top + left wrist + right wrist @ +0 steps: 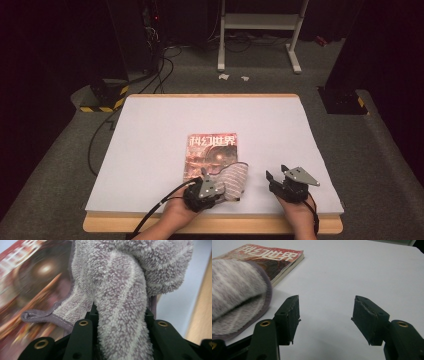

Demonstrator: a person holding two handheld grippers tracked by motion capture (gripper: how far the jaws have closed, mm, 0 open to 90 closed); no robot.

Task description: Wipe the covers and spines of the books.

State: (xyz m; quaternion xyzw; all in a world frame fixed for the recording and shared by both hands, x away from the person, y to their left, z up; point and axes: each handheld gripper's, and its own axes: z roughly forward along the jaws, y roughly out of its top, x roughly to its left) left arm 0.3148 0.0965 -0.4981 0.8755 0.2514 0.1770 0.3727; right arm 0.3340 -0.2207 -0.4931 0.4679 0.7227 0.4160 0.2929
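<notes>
A fluffy striped grey-lilac towel (pixel 234 179) lies bunched over the near right corner of a red magazine (pixel 210 150) on the white table sheet. My left gripper (pixel 216 183) is shut on a fold of the towel (pixel 120 315), which rises between its black jaws; the magazine cover (pixel 30 277) lies blurred behind it. My right gripper (pixel 276 176) rests to the towel's right, open, with bare sheet between its fingertips (pixel 325 315). From that side the towel (pixel 234 295) sits to the left and the magazine (pixel 274 257) lies beyond it.
The white sheet (pixel 165 125) covers a wooden table (pixel 215 225) whose near edge runs under both hands. Beyond the table, cables (pixel 165 65) and a white frame's legs (pixel 295 55) stand on the grey floor.
</notes>
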